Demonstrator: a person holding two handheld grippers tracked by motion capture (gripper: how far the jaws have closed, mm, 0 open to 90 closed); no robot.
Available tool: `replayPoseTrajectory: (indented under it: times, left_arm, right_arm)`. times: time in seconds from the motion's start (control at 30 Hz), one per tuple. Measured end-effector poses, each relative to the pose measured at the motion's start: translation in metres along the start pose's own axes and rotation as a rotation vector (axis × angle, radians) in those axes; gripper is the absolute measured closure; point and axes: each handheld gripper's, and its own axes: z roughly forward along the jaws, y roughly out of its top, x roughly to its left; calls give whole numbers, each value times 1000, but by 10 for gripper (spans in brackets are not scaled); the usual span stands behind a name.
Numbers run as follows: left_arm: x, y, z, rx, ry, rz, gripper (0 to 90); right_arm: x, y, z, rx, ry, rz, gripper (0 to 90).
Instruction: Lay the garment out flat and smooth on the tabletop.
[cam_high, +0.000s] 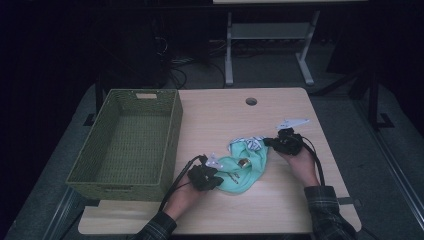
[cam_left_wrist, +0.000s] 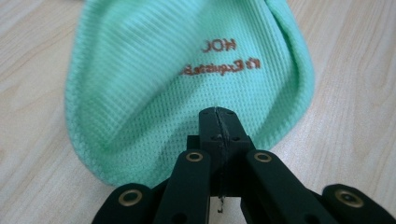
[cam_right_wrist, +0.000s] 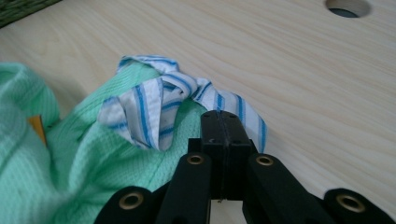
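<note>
Both tools sat on the mint-green waffle-knit cloth (cam_high: 245, 167) in the high view, right of the woven green basket (cam_high: 127, 142) on the pale wooden desk (cam_high: 290, 205): left tool (cam_high: 216, 178) at its near edge, right tool (cam_high: 267, 143) at its far corner. Seen from the left gripper view, the jaws were clamped together on the cloth's hem, probably anchoring it. Seen from the right gripper view, the jaws pinched the blue-striped white trim (cam_right_wrist: 159, 112), seemingly to spread the cloth.

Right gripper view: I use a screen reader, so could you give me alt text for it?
The right gripper has its black jaws shut on the blue-and-white striped collar of a mint green shirt lying crumpled on a pale wooden table. A round hole in the tabletop shows at top right.
</note>
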Motion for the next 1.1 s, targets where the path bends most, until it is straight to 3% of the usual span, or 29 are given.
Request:
replayPoseTrajectory:
  times: [0.23, 0.37, 0.67, 0.9, 0.97, 1.1]
  left_arm:
    - [0, 0, 0, -2, 2, 0, 894]
    - [0, 0, 0, -1, 1, 0, 894]
    - [-1, 0, 0, 2, 3, 2, 894]
    - [-1, 1, 0, 4, 3, 2, 894]
    - [-1, 0, 0, 4, 3, 1, 894]
    - [0, 1, 0, 4, 6, 6, 894]
  right_arm:
    - [-17, -8, -6, 22, -55, 65, 900]
    - [-19, -11, -3, 45, -65, 65, 899]
    - [-7, -8, -12, 8, 6, 48, 816]
    - [7, -15, -25, 5, 40, 9, 895]
    - [13, -18, -28, -9, 51, -2, 897]
    - [24, -22, -30, 13, 67, -6, 898]
